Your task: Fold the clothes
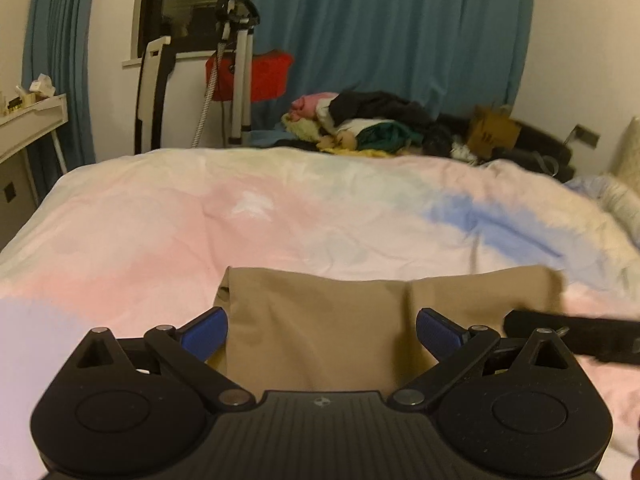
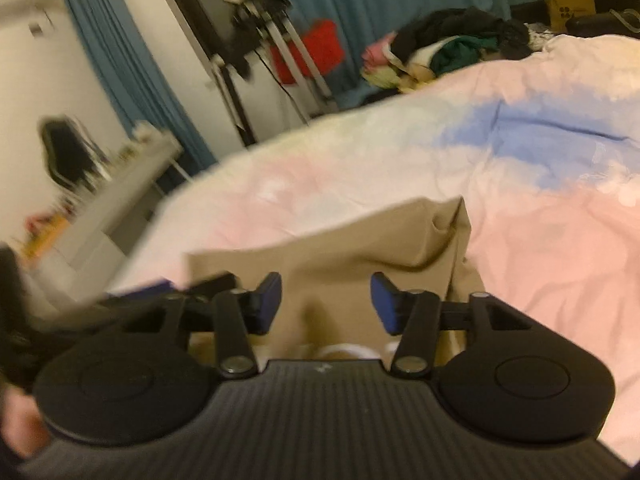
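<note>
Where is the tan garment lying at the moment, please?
The tan garment lies folded on the pastel duvet at the bed's near edge, low and central in both wrist views, well short of the clothes pile.

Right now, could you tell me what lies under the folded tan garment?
The tan garment rests on the pastel pink, blue and white duvet that covers the bed. Whatever lies directly beneath the cloth is hidden.

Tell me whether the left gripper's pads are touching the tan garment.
Apart. The left wrist view shows the left gripper wide open, each blue pad clear of the folded tan garment lying on the bedspread.
</note>
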Motion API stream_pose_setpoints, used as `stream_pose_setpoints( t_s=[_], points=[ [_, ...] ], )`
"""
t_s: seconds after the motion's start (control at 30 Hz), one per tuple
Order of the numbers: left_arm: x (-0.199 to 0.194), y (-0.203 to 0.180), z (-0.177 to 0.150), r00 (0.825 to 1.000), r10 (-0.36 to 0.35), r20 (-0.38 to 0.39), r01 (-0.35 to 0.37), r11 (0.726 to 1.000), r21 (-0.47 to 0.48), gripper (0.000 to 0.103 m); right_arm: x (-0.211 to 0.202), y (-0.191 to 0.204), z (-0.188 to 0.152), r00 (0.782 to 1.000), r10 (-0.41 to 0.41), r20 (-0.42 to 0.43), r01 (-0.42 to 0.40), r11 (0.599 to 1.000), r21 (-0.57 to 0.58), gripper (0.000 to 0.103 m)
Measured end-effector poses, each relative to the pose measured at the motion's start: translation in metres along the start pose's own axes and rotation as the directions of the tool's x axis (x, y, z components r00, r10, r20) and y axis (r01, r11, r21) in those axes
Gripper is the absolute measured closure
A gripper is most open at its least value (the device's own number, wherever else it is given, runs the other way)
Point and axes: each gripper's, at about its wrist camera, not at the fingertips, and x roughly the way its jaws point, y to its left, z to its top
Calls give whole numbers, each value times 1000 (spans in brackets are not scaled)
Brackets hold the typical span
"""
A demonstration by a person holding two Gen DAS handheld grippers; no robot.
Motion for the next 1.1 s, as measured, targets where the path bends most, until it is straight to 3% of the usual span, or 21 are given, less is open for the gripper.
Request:
stream_pose_setpoints(
  t_s=[0.13,0.23,0.3,0.47,0.77,1.0,1.1],
  points=[
    [32,6,-4,998,33,-51,-32,999,19,3,45,-5,-1,995,-91,-36,91,996,-8,58],
    [49,16,-7,994,15,-104,-19,999,-30,5,64,-7,-6,992,-109,-59,109,994,-13,59],
    [49,17,-7,995,13,-99,-17,999,-38,5,68,-6,-10,991,-118,-57,116,993,-33,59],
    [36,18,-9,996,-4,-85,-1,998,-68,5,54,5,-8,991,-127,-47,125,991,-56,59],
    [-25,11,-30,996,-16,-87,8,996,-92,5,-3,14,-26,990,-138,-27,134,986,-103,56],
    [-14,9,-54,987,-21,-159,4,995,-103,4,0,17,-40,984,-157,-88,149,985,-89,56],
    [-20,16,-50,986,-43,-162,15,985,-169,5,-11,11,-39,988,-127,-87,126,992,-17,55]
  ],
)
